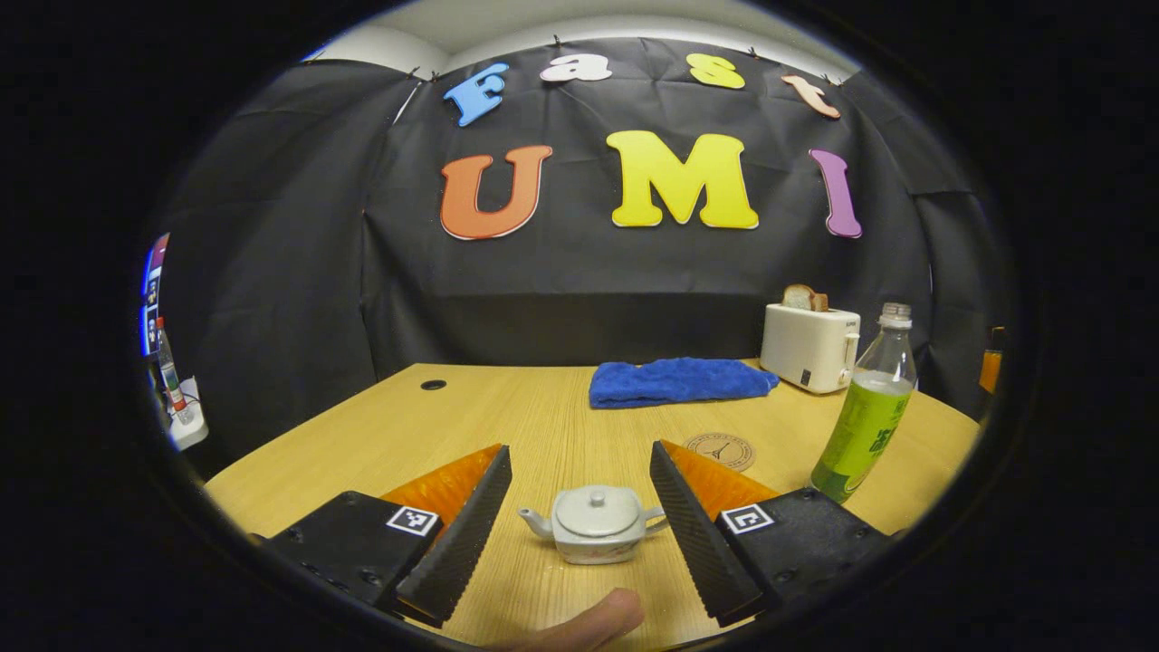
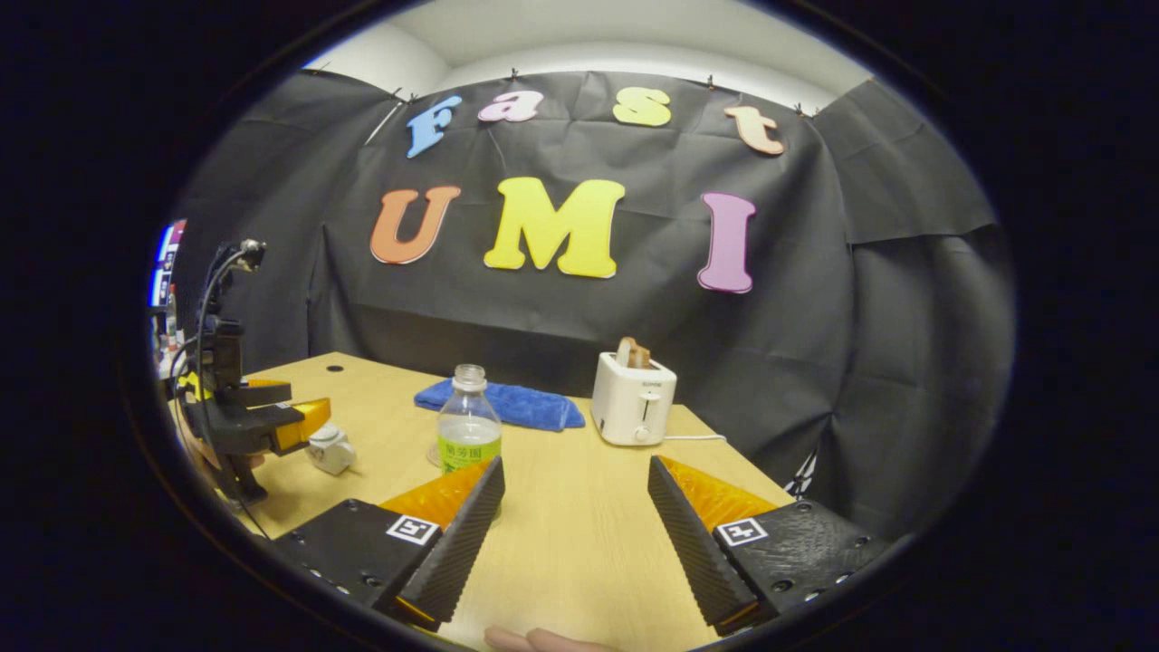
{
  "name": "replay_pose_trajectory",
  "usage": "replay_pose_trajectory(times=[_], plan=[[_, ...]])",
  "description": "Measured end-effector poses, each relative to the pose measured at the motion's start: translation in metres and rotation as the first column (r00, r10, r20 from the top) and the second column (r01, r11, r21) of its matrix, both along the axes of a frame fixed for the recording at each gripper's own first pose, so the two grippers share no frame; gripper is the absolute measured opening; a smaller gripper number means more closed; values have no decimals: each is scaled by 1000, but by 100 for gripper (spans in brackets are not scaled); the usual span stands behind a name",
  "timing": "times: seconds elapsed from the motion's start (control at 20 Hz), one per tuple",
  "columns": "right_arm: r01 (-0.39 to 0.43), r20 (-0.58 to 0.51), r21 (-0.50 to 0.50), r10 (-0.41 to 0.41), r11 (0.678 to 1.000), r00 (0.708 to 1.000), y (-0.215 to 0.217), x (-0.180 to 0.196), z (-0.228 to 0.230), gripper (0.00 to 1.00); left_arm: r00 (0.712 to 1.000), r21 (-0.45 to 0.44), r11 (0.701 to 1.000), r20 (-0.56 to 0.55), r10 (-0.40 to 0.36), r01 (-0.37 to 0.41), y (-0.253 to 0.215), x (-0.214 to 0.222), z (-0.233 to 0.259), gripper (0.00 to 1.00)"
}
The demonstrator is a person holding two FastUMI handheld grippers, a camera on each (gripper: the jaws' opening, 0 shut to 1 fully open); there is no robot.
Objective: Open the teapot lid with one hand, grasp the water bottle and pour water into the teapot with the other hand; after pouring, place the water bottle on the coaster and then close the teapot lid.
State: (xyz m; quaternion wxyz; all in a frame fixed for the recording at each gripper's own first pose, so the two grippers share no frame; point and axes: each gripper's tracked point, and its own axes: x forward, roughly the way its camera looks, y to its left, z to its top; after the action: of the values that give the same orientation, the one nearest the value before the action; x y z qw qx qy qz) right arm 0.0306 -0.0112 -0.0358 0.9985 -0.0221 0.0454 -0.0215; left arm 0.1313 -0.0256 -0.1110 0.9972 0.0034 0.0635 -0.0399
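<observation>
Here the left claw (image 1: pixel 579 530), fingers spread, has the teapot (image 1: pixel 593 525) straight ahead between them, lid on; the right claw (image 2: pixel 575 534), also released, sits right of the water bottle (image 2: pixel 468 427).

Blue towel (image 1: pixel 679 381) lay folded at the bench's (image 1: pixel 507 407) far edge. White toaster (image 1: pixel 809 345) sat just beside it, bread slice (image 1: pixel 804 298) sticking up from the slot. Cable hole (image 1: pixel 433 385) near the far-left corner.

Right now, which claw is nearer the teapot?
Left. The left claw is open with the teapot between its fingers; the right claw is open farther off, near the water bottle.
</observation>
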Motion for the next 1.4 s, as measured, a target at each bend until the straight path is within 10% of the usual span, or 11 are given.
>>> replay_pose_trajectory(times=[0.4,1.05,1.4], plan=[[14,-71,-8,-15,1000,997,1,17,-26,98,997,-20,1000,-75,-10,9,-10,18,-24,97],[-6,-78,-49,3,999,997,12,19,-34,98,999,31,1000,-49,-2,4,-11,29,-21,25],[-41,-67,-18,40,999,997,22,21,-35,95,996,87,996,-89,-11,19,-16,28,-18,4]])
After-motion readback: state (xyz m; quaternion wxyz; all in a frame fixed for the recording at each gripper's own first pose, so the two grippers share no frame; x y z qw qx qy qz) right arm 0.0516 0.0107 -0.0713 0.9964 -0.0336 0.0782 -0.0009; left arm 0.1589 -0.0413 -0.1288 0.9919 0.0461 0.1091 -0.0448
